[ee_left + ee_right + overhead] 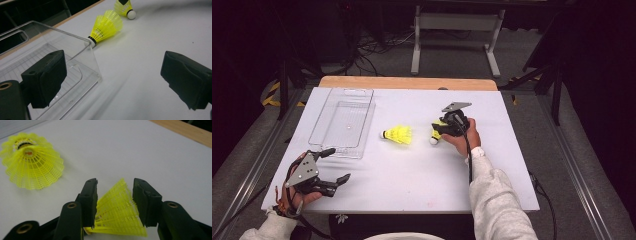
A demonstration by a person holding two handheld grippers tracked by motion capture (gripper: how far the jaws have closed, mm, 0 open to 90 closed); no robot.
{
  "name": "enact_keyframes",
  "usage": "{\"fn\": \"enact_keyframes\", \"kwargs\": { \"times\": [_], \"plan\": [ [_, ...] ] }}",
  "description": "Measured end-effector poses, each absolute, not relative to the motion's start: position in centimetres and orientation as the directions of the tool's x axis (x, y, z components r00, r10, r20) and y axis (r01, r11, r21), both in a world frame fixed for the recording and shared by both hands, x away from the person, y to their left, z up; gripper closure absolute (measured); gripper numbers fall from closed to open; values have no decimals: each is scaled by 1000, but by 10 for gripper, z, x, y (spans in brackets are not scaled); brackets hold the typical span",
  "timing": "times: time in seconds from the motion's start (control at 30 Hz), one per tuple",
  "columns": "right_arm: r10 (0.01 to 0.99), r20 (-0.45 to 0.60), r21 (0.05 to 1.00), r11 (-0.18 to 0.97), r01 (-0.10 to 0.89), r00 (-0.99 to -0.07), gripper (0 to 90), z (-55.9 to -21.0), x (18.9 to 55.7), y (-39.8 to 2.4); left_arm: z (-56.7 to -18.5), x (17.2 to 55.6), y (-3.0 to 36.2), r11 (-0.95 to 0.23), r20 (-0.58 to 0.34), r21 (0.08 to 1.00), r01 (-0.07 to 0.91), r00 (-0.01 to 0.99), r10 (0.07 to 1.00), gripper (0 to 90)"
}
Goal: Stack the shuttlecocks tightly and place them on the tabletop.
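Two yellow shuttlecocks lie on the white table [412, 175]. One shuttlecock [398, 134] [107, 26] [32, 162] rests alone at the middle, cork toward the tray. The second shuttlecock [435, 136] [125, 7] [117, 212] lies on the table with its skirt between the jaws of my right gripper [440, 131] [115, 195]. Those jaws stand apart around the uncrushed skirt, so the gripper is open. My left gripper [339, 165] [113, 75] hovers wide open and empty at the near left, just off the tray's near corner.
A clear plastic tray [367, 127] [75, 50] with nothing in it sits at the left of the table. A wooden edge [407, 82] borders the far side. A white frame stand [457, 22] and cables lie on the floor beyond.
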State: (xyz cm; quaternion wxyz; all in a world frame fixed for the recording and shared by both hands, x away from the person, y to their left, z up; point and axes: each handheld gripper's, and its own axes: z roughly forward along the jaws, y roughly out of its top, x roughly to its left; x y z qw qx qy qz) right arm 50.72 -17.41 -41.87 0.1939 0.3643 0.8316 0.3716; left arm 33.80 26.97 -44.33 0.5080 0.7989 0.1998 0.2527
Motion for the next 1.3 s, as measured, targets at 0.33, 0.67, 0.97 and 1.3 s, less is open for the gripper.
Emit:
{"fn": "enact_keyframes", "kwargs": {
  "times": [0.33,0.67,0.97,1.3],
  "plan": [
    [739,19,750,435,498,-674,777,-419,510,-181,-444,339,270,-403,200,913,63,792,576,74],
    [701,52,788,409,461,-711,895,-407,505,-173,-443,339,270,-401,199,914,63,793,576,75],
    [687,51,833,371,410,-725,897,-392,505,-150,-443,339,270,-400,200,914,61,791,578,74],
    [675,82,863,319,391,-733,896,-393,503,-128,-443,338,271,-397,201,916,59,789,580,75]
  ]
}}
